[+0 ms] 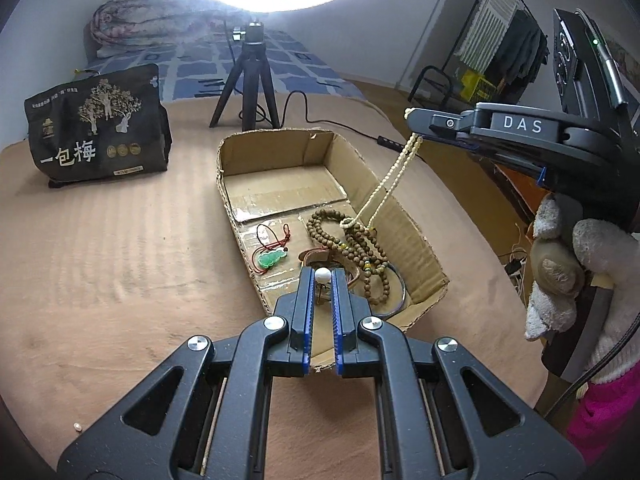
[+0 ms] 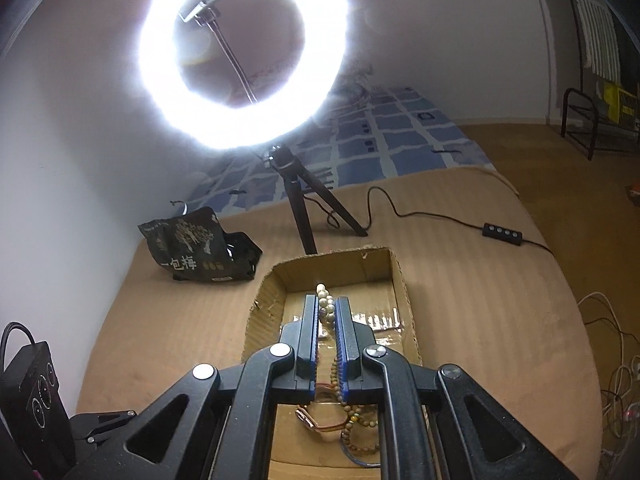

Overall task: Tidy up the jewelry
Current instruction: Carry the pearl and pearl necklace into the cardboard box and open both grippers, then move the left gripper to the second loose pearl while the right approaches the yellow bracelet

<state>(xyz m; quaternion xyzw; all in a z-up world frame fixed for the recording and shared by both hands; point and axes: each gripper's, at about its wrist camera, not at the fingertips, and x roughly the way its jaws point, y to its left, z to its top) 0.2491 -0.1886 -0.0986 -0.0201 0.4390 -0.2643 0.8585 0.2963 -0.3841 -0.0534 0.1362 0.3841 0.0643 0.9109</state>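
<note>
An open cardboard box [image 1: 400, 216] sits on the brown bed cover. Inside lie a green jade pendant on a red cord [image 1: 272, 258], brown wooden bead strings [image 1: 360, 240] and a thin bangle [image 1: 400, 292]. My left gripper [image 1: 322, 276] is shut on a white bead [image 1: 322, 275] just above the box's near end. My right gripper [image 2: 327, 304] is shut on a cream bead necklace [image 1: 394, 176] and holds it high; the strand hangs down into the box. The box [image 2: 276, 280] and brown beads [image 2: 356, 420] also show in the right wrist view.
A black snack bag [image 1: 98, 128] stands at the far left. A ring light [image 2: 244, 52] on a black tripod [image 1: 248, 76] stands behind the box, with its cable and switch [image 2: 502, 234] to the right. A small bead [image 1: 77, 426] lies on the cover near left.
</note>
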